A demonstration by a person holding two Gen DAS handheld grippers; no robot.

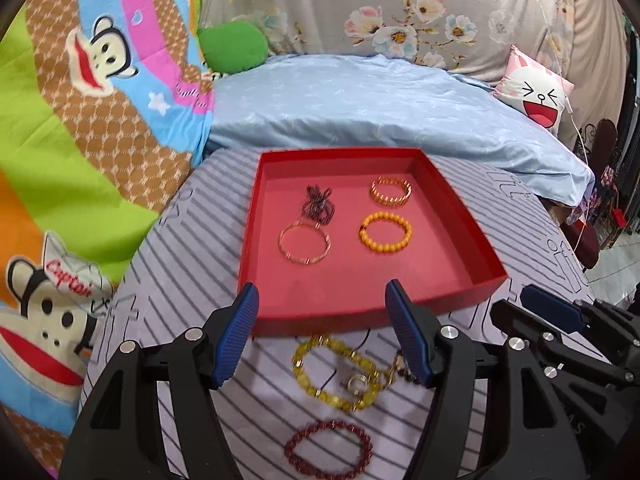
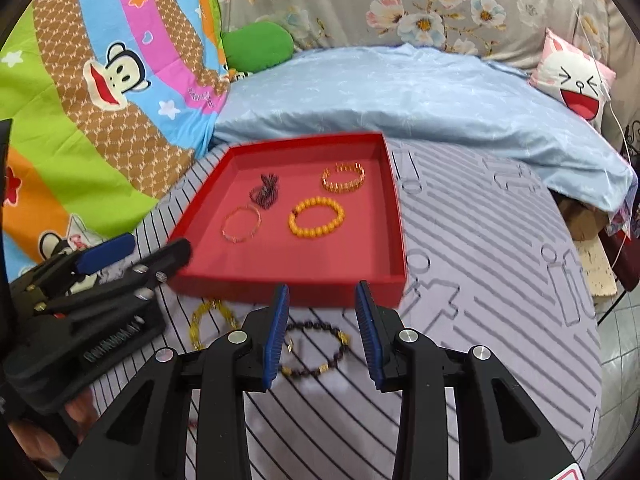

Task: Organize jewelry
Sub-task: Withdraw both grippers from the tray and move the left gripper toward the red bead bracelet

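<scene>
A red tray (image 1: 452, 216) (image 2: 396, 216) lies on the striped bed sheet. It holds an orange bead bracelet (image 1: 386, 233) (image 2: 316, 217), a gold link bracelet (image 1: 391, 191) (image 2: 344, 177), a thin gold bangle (image 1: 305, 241) (image 2: 241, 224) and a dark bead bundle (image 1: 318, 200) (image 2: 265, 191). In front of the tray lie a yellow bead bracelet (image 1: 334, 374) (image 2: 210, 322), a dark red bead bracelet (image 1: 328, 452) and a dark brown bead bracelet (image 2: 316, 350). My left gripper (image 1: 322, 332) is open above the yellow bracelet. My right gripper (image 2: 322, 332) is open above the dark brown bracelet.
A folded blue quilt (image 1: 380, 108) lies behind the tray. A cartoon monkey blanket (image 1: 80, 120) is at the left, a green cushion (image 1: 232, 46) and a pink rabbit pillow (image 1: 536, 92) at the back. The bed's edge drops off at the right (image 2: 600, 320).
</scene>
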